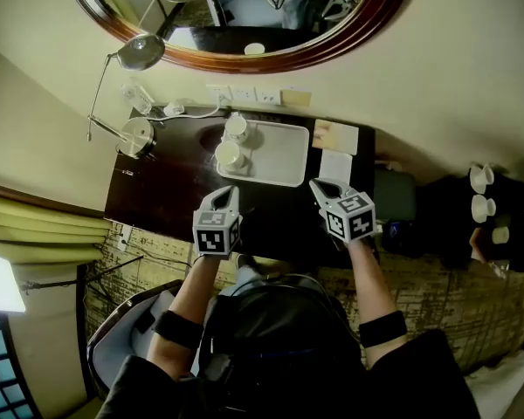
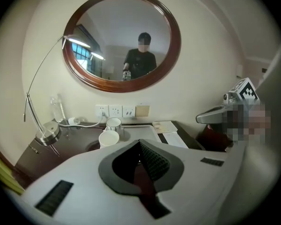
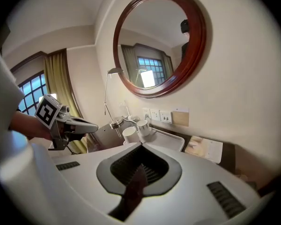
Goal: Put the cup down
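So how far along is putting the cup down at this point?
Looks done: the back cup and the front cup stand upright at the left end of the white tray, neither held. In hand: nothing; the left gripper and right gripper are shut and empty, short of the tray. Left: nothing that I can see.

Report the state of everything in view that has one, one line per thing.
Left hand-held gripper: shut, empty.
Right hand-held gripper: shut, empty.
Tray: flat on the desk, right part bare.
Rear cup: upright, at the tray's left end.
Front cup: upright, at the tray's left end, free of both grippers.
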The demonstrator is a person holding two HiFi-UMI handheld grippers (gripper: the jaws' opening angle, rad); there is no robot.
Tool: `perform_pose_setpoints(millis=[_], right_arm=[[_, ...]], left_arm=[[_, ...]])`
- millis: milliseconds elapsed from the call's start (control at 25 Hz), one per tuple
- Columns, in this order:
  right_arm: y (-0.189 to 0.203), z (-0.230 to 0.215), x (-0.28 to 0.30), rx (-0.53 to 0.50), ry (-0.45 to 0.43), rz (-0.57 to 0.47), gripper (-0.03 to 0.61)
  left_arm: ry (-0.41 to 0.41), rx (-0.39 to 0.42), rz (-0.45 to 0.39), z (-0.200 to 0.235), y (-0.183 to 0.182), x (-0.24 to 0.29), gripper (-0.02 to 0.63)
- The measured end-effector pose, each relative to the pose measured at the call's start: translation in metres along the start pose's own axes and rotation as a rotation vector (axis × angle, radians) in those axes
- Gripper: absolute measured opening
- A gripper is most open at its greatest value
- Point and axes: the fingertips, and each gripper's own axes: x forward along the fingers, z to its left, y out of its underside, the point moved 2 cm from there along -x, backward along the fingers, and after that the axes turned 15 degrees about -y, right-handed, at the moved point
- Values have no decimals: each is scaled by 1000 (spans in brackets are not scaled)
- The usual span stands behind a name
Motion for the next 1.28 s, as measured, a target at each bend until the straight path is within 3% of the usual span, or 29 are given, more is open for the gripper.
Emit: perform_pose_setpoints(millis=[400,1280], right_arm=[[20,-8,-41,31,104,-64,0],[30,-2,-40,21,76,-31,0]], left_arm=[[26,-38,25,2,13,-20,2],[25,-45,81,-1,29,-32,2]])
